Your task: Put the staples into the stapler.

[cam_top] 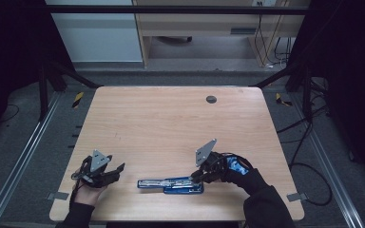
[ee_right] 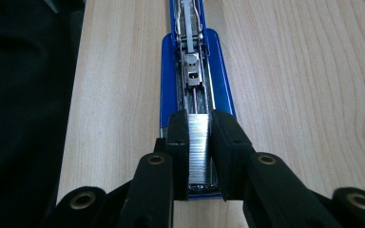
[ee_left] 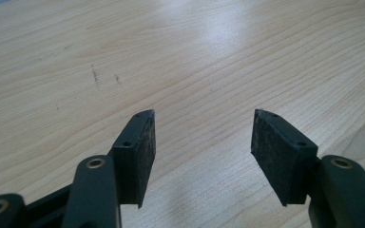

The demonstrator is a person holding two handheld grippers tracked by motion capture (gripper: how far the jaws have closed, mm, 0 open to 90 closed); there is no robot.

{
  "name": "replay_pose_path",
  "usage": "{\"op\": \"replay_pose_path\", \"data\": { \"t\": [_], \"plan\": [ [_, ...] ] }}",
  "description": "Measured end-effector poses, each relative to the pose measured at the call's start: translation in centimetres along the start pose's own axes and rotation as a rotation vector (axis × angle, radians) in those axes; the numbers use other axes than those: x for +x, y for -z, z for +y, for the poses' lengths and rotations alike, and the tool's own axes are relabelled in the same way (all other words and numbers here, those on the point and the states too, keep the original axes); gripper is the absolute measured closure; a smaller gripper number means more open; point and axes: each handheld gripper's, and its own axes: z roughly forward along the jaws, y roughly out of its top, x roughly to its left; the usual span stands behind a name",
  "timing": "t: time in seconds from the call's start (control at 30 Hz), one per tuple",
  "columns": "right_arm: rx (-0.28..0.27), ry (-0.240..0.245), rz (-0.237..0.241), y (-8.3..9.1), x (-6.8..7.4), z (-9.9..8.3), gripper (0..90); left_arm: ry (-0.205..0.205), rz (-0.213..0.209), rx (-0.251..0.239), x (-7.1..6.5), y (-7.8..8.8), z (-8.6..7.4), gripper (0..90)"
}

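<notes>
stapler (cam_top: 171, 185) near edge of surface (cam_top: 171, 123), open, long axis left-right | your right gripper (ee_right: 199, 128) jaws grasp staple strip (ee_right: 199, 142) over its channel (aligned lengthwise) | left gripper (ee_left: 202, 137) released, well left

Bare table (ee_left: 195, 57) lies ahead of the left gripper (ee_left: 202, 130); between it and the right gripper (cam_top: 196, 176) only the opened stapler (cam_top: 171, 184) blocks passage.

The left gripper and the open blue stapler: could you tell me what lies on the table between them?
Nothing: in the high view only bare wooden table separates the left gripper from the stapler, whose staple strip the right gripper clamps.
</notes>
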Motion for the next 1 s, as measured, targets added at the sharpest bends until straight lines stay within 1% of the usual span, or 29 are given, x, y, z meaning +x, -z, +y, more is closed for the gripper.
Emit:
{"op": "replay_pose_path", "data": {
  "t": [0.13, 0.2, 0.23, 0.27, 0.4, 0.47, 0.53, 0.7, 0.93, 1.0],
  "plan": [
    [0.003, 0.003, -0.003, -0.01, -0.07, -0.03, 77.7, 0.000, 0.001, 0.000, 0.00, 0.01, 0.00, 40.6],
    [0.006, -0.009, -0.001, -0.06, -0.03, -0.05, 77.7, 0.000, 0.001, 0.000, 0.00, 0.01, 0.00, 40.6],
    [0.006, 0.001, -0.001, -0.10, -0.08, -0.09, 77.7, 0.000, 0.001, 0.000, 0.00, 0.01, 0.01, 40.6],
    [0.012, -0.005, -0.003, -0.14, -0.04, -0.08, 77.7, -0.001, 0.000, 0.000, 0.00, 0.01, 0.01, 40.6],
    [0.009, -0.002, 0.000, -0.23, -0.12, -0.10, 77.7, 0.000, 0.001, 0.000, 0.00, 0.00, 0.00, 40.6],
    [0.011, -0.009, 0.001, -0.24, -0.10, -0.10, 77.7, 0.000, 0.001, 0.000, 0.00, 0.01, 0.00, 40.6],
    [0.009, -0.004, 0.003, -0.28, -0.14, -0.11, 77.7, 0.000, 0.000, 0.000, 0.00, 0.01, 0.01, 40.6],
    [0.010, -0.008, -0.003, -0.21, -0.17, -0.12, 77.7, -0.001, 0.000, 0.001, 0.00, 0.00, 0.01, 40.6],
    [0.008, -0.001, 0.000, -0.30, -0.26, -0.16, 77.7, -0.001, 0.001, 0.001, 0.00, 0.01, 0.01, 40.6],
    [0.010, -0.007, 0.002, -0.35, -0.22, -0.17, 77.7, -0.002, 0.001, 0.001, 0.00, 0.00, 0.01, 40.6]
  ]
}}
